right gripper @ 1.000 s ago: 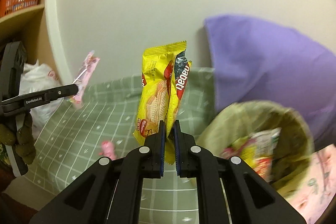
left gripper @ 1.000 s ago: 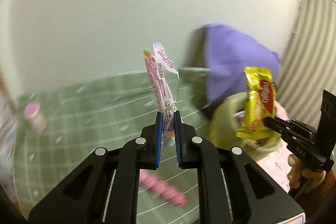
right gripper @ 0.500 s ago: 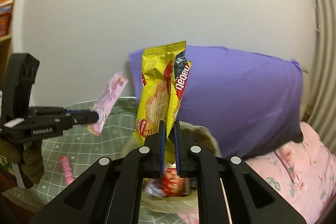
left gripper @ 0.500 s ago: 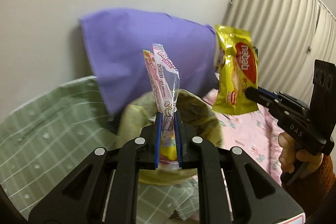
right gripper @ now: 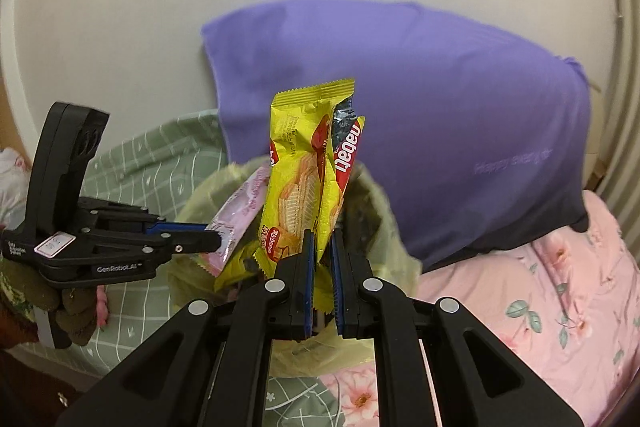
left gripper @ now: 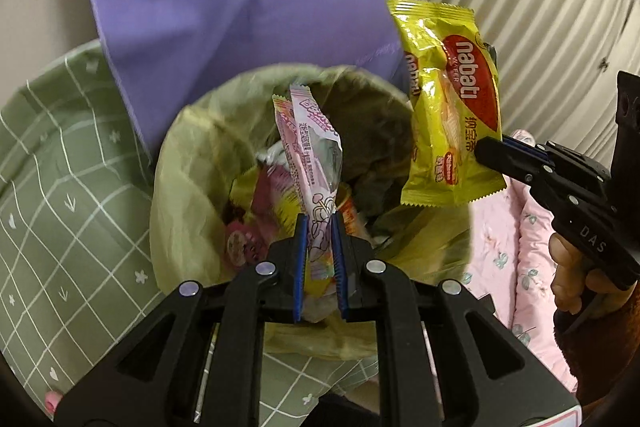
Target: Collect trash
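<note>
My left gripper (left gripper: 318, 221) is shut on a pink and white candy wrapper (left gripper: 310, 143), which stands upright over the mouth of a trash bin lined with a yellow-green bag (left gripper: 180, 163). Several wrappers lie inside the bin. My right gripper (right gripper: 322, 235) is shut on a yellow Nabati wafer wrapper (right gripper: 304, 167), held just over the bin's right rim. In the left wrist view the yellow wrapper (left gripper: 452, 107) hangs from the right gripper (left gripper: 486, 147). In the right wrist view the left gripper (right gripper: 214, 239) holds the pink wrapper (right gripper: 240, 219) over the bin (right gripper: 384, 227).
A purple pillow (right gripper: 420, 115) leans on the wall behind the bin. A green checked sheet (left gripper: 60, 167) lies to the left, a pink floral blanket (right gripper: 540, 299) to the right. A small pink item (left gripper: 52, 397) lies on the green sheet. Striped curtains (left gripper: 552, 7) hang at far right.
Both grippers have swung toward the bin with their wrappers still gripped. The left one dipped until the pink wrapper stands over the bin's mouth; the yellow wrapper came in beside it.
</note>
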Motion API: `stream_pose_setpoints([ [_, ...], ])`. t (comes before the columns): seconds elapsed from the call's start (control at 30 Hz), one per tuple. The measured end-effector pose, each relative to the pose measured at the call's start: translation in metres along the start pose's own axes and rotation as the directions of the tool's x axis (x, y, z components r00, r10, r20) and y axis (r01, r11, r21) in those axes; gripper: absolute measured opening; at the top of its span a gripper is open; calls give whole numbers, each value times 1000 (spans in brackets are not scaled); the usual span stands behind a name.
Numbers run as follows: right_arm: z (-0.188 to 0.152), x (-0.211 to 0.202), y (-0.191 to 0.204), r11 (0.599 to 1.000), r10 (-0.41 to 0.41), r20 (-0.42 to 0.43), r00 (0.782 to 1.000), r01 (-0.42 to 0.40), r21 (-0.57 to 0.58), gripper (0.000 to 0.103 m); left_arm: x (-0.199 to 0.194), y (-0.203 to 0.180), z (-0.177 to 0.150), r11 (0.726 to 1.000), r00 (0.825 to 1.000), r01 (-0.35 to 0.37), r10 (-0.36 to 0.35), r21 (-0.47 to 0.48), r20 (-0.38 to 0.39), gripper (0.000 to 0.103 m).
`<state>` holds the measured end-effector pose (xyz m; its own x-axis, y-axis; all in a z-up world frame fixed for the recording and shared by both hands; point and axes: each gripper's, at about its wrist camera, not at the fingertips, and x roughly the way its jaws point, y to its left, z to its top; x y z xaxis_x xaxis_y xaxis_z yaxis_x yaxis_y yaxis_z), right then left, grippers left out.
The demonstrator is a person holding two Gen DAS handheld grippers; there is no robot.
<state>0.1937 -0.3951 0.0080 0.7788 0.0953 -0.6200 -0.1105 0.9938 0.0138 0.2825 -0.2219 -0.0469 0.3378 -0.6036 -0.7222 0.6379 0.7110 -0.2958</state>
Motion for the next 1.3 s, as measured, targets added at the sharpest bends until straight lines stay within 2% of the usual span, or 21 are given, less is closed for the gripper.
stream_pose_setpoints([
  [0.17,-5,33,5,997,62,-72,996,-65,-41,9,16,17,-8,999,998,-18,17,-30,-57,11],
  [0.4,-11,59,17,984,128,-150,980,-144,-103,9,24,22,-11,999,997,-35,34,-16,-69,11],
  [0.63,-10,57,13,983,134,-148,980,-151,-107,9,22,7,-11,998,997,-57,56,-21,-53,12],
  [1.0,-15,53,5,989,131,-137,982,-140,-53,12,-2,10,-19,990,994,-109,111,-89,16,29],
  [1.07,-15,50,6,991,120,-138,983,-127,-40,16,-11,13,-21,989,993,-112,116,-100,31,33],
  [1.1,-15,47,8,991,124,-134,983,-129,-30,24,-14,16,-21,988,992,-112,117,-106,39,35],
  [1.13,-15,43,10,991,130,-126,983,-134,-21,36,-19,16,-22,987,991,-112,119,-115,53,36],
  [1.17,-15,40,11,991,131,-121,984,-134,-18,40,-26,18,-23,986,990,-112,122,-124,73,39],
  [1.3,-17,25,19,997,79,-95,992,-80,-12,41,-54,18,-32,982,979,-118,140,-145,147,46],
])
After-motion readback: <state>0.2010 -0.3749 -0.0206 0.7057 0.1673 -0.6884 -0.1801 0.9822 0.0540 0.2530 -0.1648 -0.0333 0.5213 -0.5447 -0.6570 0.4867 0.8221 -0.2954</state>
